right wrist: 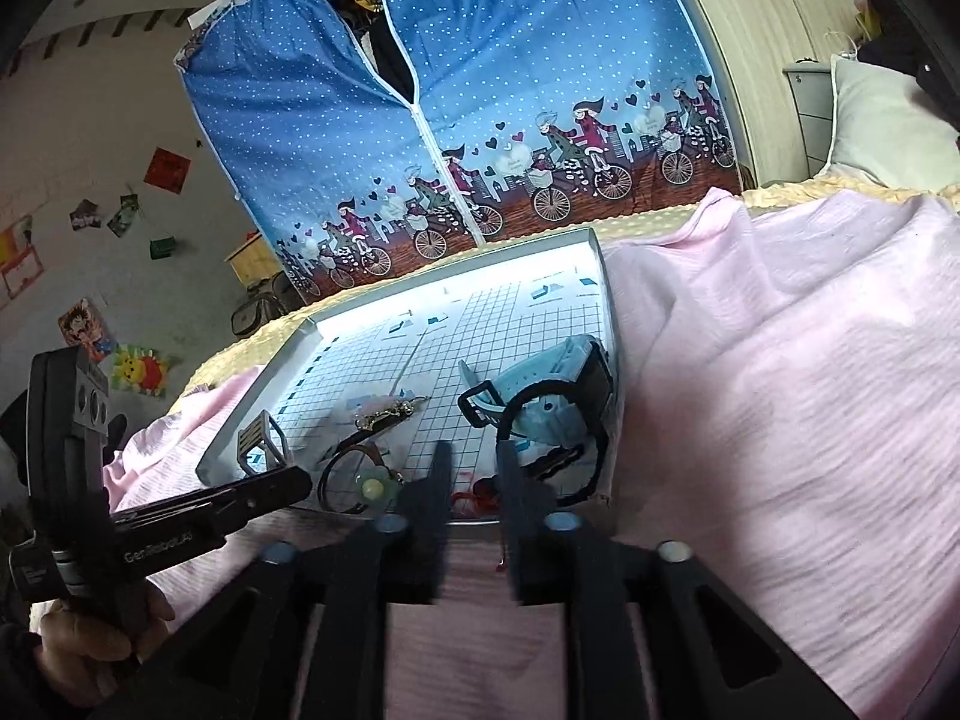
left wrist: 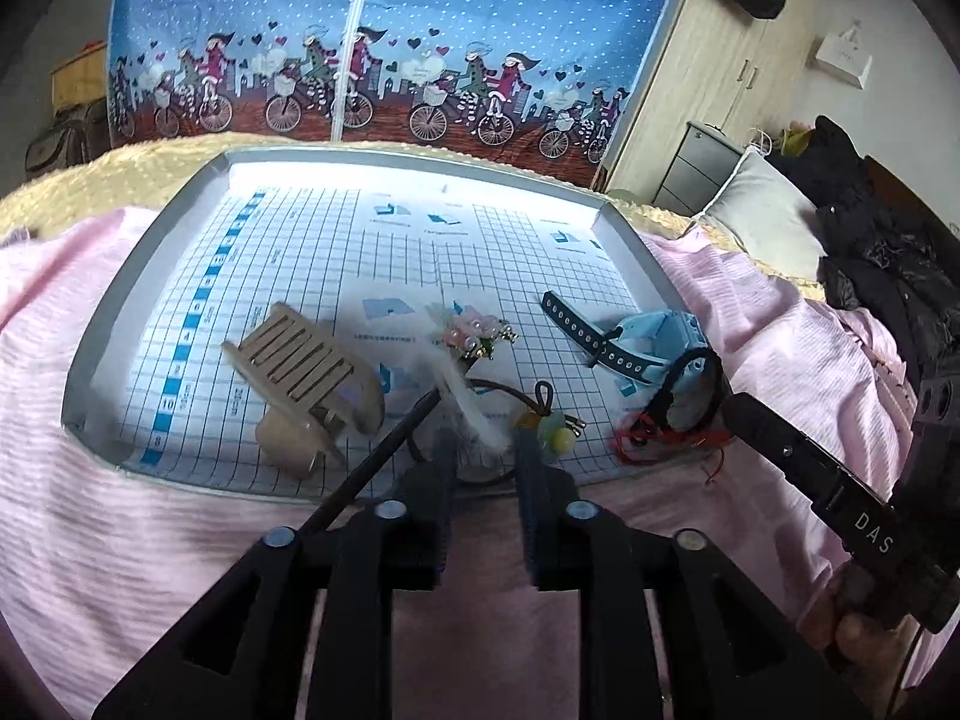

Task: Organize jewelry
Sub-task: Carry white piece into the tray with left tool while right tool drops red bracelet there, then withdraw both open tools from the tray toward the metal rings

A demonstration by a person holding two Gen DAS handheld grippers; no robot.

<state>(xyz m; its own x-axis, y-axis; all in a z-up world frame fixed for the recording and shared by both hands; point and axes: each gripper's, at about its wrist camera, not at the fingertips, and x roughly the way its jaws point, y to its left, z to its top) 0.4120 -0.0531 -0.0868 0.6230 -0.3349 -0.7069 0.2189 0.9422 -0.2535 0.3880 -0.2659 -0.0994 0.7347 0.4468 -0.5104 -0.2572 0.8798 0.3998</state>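
Observation:
A shallow grey tray (left wrist: pixel 96 330) lined with grid paper lies on a pink bedspread. On it are a beige slatted hair clip (left wrist: pixel 300 369), a pearl flower ornament (left wrist: pixel 474 333) with a white feather, a brown cord bracelet (left wrist: pixel 552 426) with green beads, a light blue watch (left wrist: pixel 648 336), a black hair tie (left wrist: pixel 690 384) and a red string (left wrist: pixel 660 438). My left gripper (left wrist: pixel 486 450) is open at the tray's near edge, with the feather between its fingers. My right gripper (right wrist: pixel 474 471) is open just above the red string (right wrist: pixel 474 489), beside the watch (right wrist: pixel 558 408).
A thin black stick (left wrist: pixel 372 468) slants from the feather over the tray's near edge. The pink bedspread (right wrist: pixel 780 390) spreads to the right. A blue printed fabric wardrobe (left wrist: pixel 390 30) stands behind the bed. A hand holds the left gripper's handle (right wrist: pixel 90 630).

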